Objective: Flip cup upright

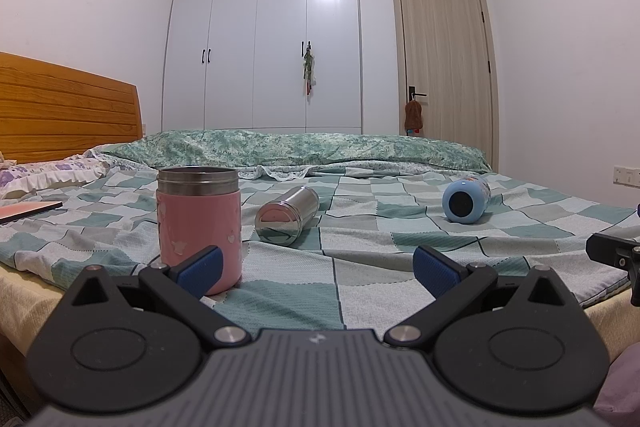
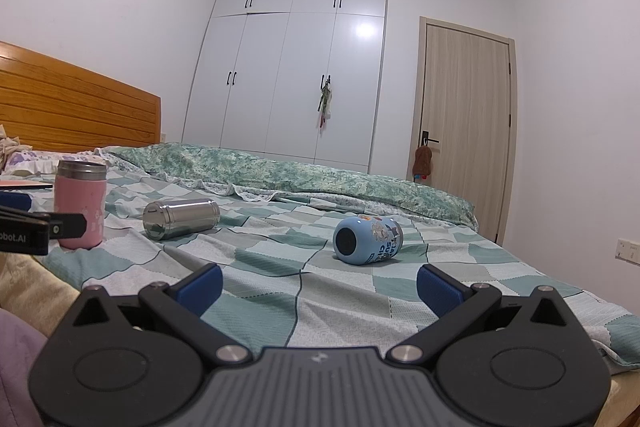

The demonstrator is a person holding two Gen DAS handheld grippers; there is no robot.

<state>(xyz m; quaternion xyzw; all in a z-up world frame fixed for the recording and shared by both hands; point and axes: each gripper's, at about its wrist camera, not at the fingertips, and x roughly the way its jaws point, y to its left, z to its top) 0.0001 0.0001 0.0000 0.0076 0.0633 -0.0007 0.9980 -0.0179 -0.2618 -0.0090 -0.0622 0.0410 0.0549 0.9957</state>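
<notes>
Three cups are on the checked bedsheet (image 1: 360,267). A pink cup (image 1: 199,227) with a steel rim stands upright, just behind my left gripper's left finger. A steel cup (image 1: 286,213) lies on its side, base toward me. A light blue cup (image 1: 464,201) with cartoon print lies on its side farther right. My left gripper (image 1: 316,271) is open and empty, low over the bed's near edge. My right gripper (image 2: 318,287) is open and empty, facing the blue cup (image 2: 366,240) from a short distance. The right wrist view also shows the pink cup (image 2: 80,205) and steel cup (image 2: 180,219).
A folded green floral quilt (image 1: 300,147) lies across the far side of the bed. A wooden headboard (image 1: 60,115) and pillow are at left, with a flat pink book (image 1: 28,209). A white wardrobe (image 1: 264,35) and a door (image 1: 444,63) stand behind.
</notes>
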